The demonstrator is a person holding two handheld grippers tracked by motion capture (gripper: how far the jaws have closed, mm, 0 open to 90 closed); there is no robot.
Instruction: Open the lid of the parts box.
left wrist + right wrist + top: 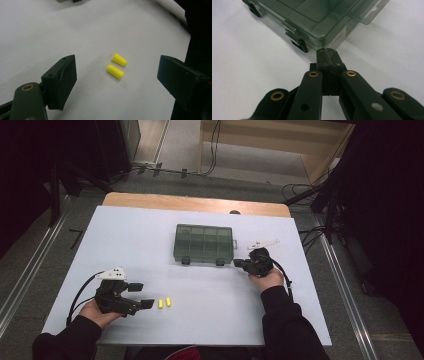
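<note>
Table state: white tabletop [150,245] with a smoky translucent plastic compartment box [204,243] lying flat near the middle, lid down, two dark latches on its near edge. Two small yellow foam earplugs [165,303] lie side by side on the near-left part of the table, well apart from the box.

Left gripper [141,295] sits low at near left, held in the person's left hand [97,312], jaws spread wide and empty. From the left gripper view the yellow earplugs [117,66] lie on the table ahead, between the two jaws, not touching either; they're close together but I can't tell if they touch each other.

Right gripper [238,263] is just right of the box's near-right corner, held in the right hand [270,279]. Right gripper view: jaws pressed fully together with nothing between them, tips just beside the box corner [329,37], near the right-hand latch [298,42]. Contact with the box: cannot tell.
</note>
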